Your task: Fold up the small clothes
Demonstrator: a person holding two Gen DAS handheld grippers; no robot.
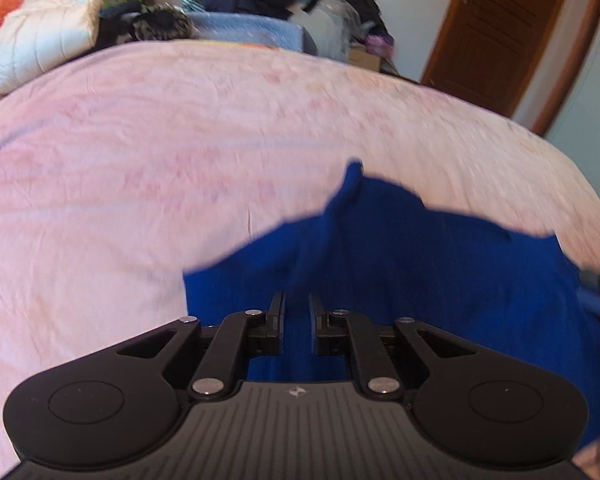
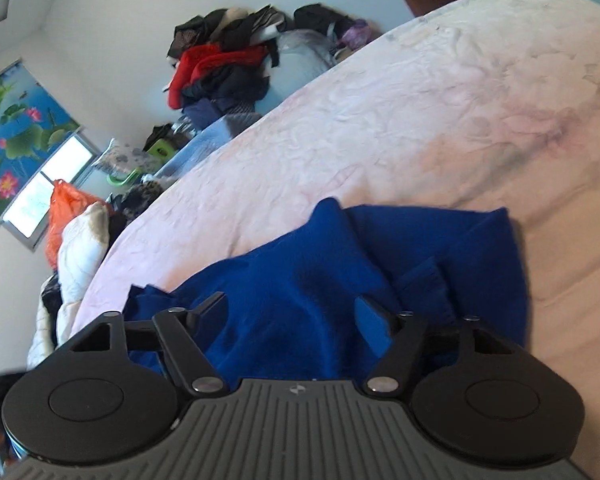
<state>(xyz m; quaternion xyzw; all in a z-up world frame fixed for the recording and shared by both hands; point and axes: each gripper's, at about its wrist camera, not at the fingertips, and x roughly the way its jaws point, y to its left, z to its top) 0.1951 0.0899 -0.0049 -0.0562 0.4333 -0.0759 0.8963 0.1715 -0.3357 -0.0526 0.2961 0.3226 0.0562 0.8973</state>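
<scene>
blue garment (image 2: 320, 280) | knit, rumpled | lying on pink bedsheet (image 2: 440, 120)

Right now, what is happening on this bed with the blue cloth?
A person with a handheld gripper in each hand is folding a blue knit garment on a bed with a pink sheet. The left gripper has its fingers close together with blue fabric between them, so it seems to pinch the garment. The right gripper is open above the crumpled cloth. The garment is bunched, not yet folded flat. A pile of clothes lies beyond the bed.
</scene>
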